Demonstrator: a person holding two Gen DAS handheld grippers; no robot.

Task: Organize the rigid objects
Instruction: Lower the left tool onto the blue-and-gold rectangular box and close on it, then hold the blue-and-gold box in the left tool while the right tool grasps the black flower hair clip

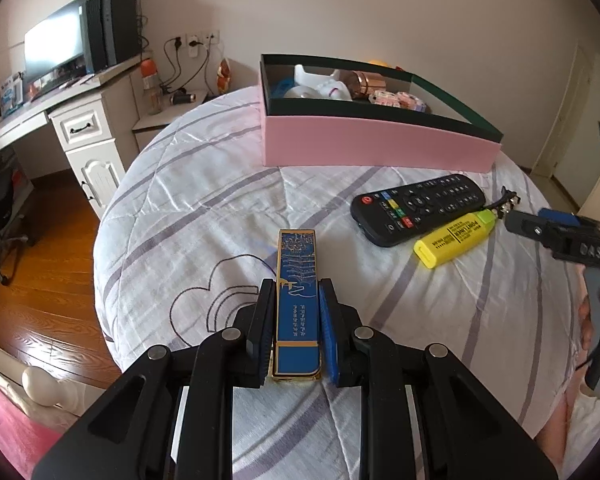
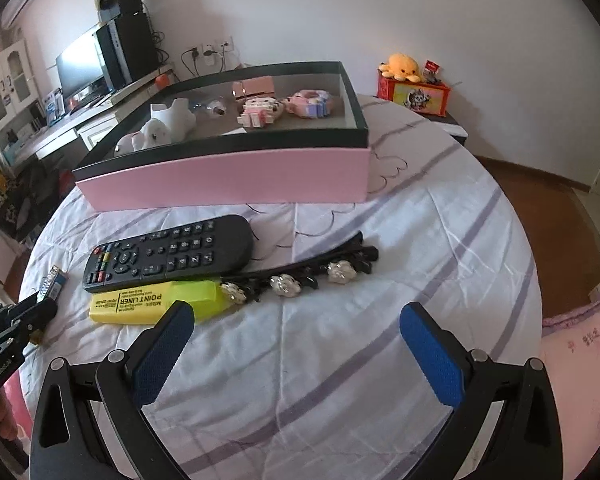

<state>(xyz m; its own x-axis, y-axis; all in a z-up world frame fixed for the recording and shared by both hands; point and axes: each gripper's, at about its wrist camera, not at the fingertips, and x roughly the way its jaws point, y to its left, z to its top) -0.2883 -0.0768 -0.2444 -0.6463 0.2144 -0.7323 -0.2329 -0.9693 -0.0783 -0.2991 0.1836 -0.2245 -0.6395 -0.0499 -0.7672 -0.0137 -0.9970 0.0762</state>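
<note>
My left gripper point(image 1: 296, 284) is shut on a long blue and gold box point(image 1: 297, 300), held low over the bed; its far end shows in the right wrist view point(image 2: 52, 282). My right gripper point(image 2: 296, 320) is open and empty, just short of a yellow highlighter point(image 2: 152, 304), a black remote point(image 2: 168, 254) and a black hair clip with silver beads point(image 2: 300, 276). The pink box with a dark rim point(image 2: 228, 180) stands behind them and holds several small toys. In the left wrist view the remote point(image 1: 418, 208) and highlighter point(image 1: 454, 240) lie to the right, the pink box point(image 1: 376, 144) beyond.
All lies on a bed with a white, purple-striped cover point(image 1: 204, 208). A white desk with a monitor point(image 1: 56, 52) stands at the left. A red box with a yellow plush point(image 2: 412, 88) sits on a stand behind the bed. Wooden floor point(image 1: 40, 280) surrounds the bed.
</note>
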